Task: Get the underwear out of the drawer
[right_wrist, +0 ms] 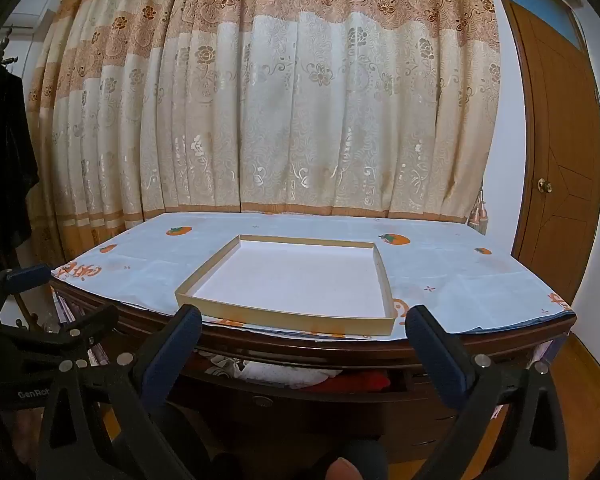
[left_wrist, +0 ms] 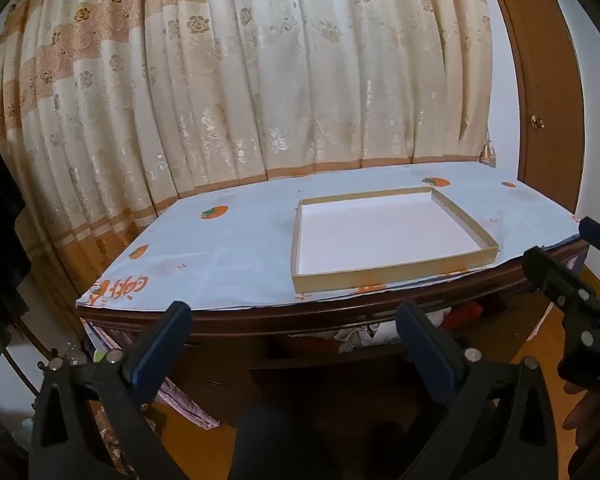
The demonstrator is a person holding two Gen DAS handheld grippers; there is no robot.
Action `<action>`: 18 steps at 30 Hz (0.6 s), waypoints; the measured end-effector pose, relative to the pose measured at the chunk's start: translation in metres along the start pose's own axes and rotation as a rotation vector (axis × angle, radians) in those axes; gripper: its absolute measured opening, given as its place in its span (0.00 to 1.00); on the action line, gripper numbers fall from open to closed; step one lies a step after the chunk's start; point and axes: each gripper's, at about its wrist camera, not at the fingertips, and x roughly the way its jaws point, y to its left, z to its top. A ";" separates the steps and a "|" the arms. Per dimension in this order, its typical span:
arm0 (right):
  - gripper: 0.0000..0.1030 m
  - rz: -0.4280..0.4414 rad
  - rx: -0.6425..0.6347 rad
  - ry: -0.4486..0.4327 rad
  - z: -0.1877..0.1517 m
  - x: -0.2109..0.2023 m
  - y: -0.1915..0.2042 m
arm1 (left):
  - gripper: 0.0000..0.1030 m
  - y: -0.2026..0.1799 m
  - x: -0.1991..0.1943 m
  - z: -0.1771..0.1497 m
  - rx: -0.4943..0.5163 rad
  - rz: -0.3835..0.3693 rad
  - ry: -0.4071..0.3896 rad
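1. Left wrist view: the left gripper [left_wrist: 294,322] hangs with jaws spread wide and nothing between them. The underwear [left_wrist: 364,334] lies crumpled in the partly open drawer [left_wrist: 300,344] under the desktop.
2. Right wrist view: the right gripper [right_wrist: 304,330] is likewise released and empty. The white garment [right_wrist: 284,372] looks soft, light and limp, so pinching a raised fold should lift it.

The drawer [right_wrist: 300,376] is only cracked open under the counter [right_wrist: 380,350] lip, so it's a pretty thin slot to reach through. Clothes [right_wrist: 284,374] fill that gap, and up top a shallow box [right_wrist: 292,318] hogs the middle.
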 end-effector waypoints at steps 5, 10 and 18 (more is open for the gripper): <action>1.00 -0.001 -0.006 0.007 0.000 0.000 -0.001 | 1.00 0.000 0.000 0.000 -0.002 0.001 -0.006; 1.00 0.000 -0.006 0.001 0.000 0.000 -0.002 | 1.00 -0.002 -0.001 0.001 0.001 0.000 -0.017; 1.00 0.004 -0.008 -0.042 0.000 -0.004 -0.001 | 1.00 -0.004 -0.005 0.003 -0.004 -0.009 -0.018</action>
